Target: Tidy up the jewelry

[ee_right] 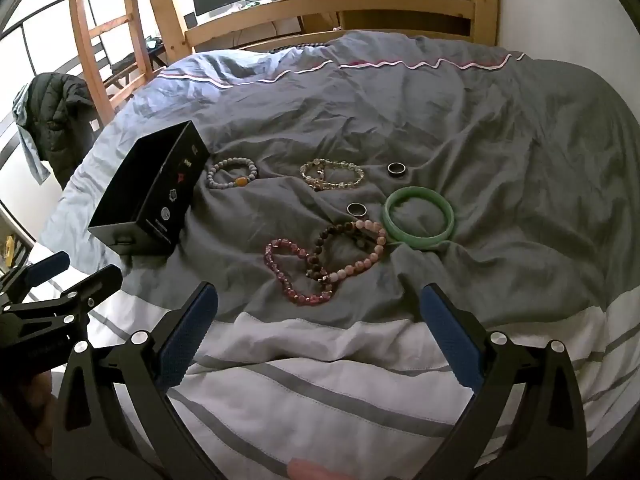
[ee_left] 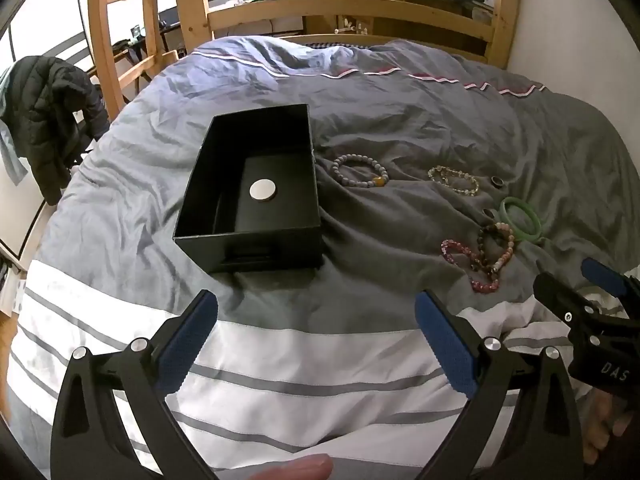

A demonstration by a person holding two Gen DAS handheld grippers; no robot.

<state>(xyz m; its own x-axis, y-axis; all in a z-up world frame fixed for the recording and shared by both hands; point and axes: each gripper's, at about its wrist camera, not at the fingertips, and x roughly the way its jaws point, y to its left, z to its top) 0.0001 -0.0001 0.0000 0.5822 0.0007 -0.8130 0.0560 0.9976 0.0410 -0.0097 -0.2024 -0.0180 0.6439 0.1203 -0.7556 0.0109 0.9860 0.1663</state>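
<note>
An open black box (ee_left: 256, 188) with a silver disc (ee_left: 263, 191) on its floor sits on the grey duvet; it also shows in the right wrist view (ee_right: 150, 196). Right of it lie a grey bead bracelet (ee_right: 232, 174), a clear bead bracelet (ee_right: 332, 174), two rings (ee_right: 396, 169) (ee_right: 357, 209), a green bangle (ee_right: 419, 223), and overlapping pink, brown and red bead bracelets (ee_right: 328, 258). My left gripper (ee_left: 316, 312) is open and empty, short of the box. My right gripper (ee_right: 320, 304) is open and empty, just short of the bead bracelets.
The duvet (ee_right: 480, 140) is wrinkled, with white striped fabric near me. A wooden bed frame (ee_left: 352, 4) stands at the far end. A dark jacket (ee_left: 52, 116) hangs at the left. The right gripper's body (ee_left: 592, 320) shows at the left view's right edge.
</note>
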